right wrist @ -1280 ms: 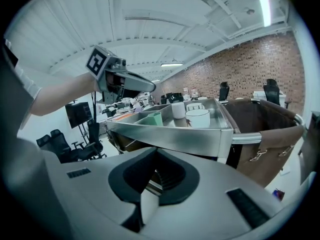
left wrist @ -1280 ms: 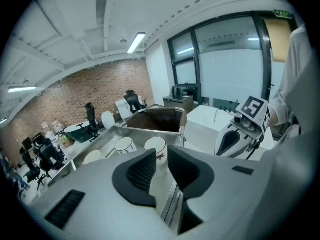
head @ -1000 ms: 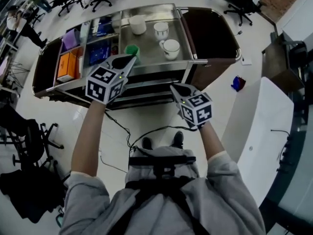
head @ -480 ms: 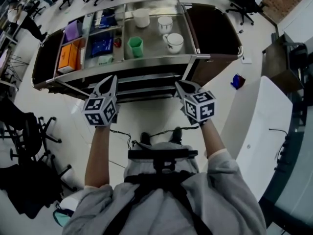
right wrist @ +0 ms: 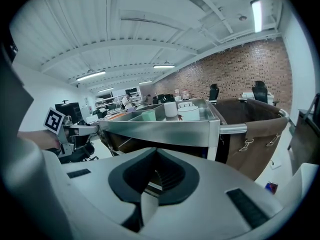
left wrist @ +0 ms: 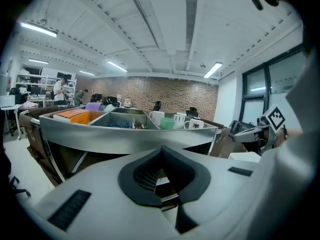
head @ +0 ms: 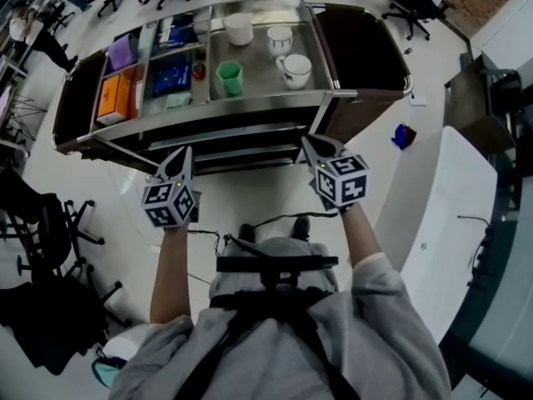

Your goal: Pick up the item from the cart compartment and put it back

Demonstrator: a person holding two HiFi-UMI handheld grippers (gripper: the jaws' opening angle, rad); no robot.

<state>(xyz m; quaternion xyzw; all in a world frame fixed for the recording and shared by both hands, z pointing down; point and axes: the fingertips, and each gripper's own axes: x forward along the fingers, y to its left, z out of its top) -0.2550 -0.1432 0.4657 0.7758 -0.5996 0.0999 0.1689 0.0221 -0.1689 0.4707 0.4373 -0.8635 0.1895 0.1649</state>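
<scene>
The left gripper (head: pixel 184 153) and right gripper (head: pixel 310 145) were held short of the cart (head: pixel 250 105), fingers pressed together and empty. The green cup (head: pixel 229 78) stood upright in its compartment. Judged: no grasp was in hand. A fresh pick-up required spreading the fingers first.

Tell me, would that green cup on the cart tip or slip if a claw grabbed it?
The green cup looks like thin plastic, so it is probably light and unlikely to shatter. It stands upright on a smooth steel tray, so a push would likely slide it or tip it. Its smooth sides might slip unless squeezed firmly.
</scene>
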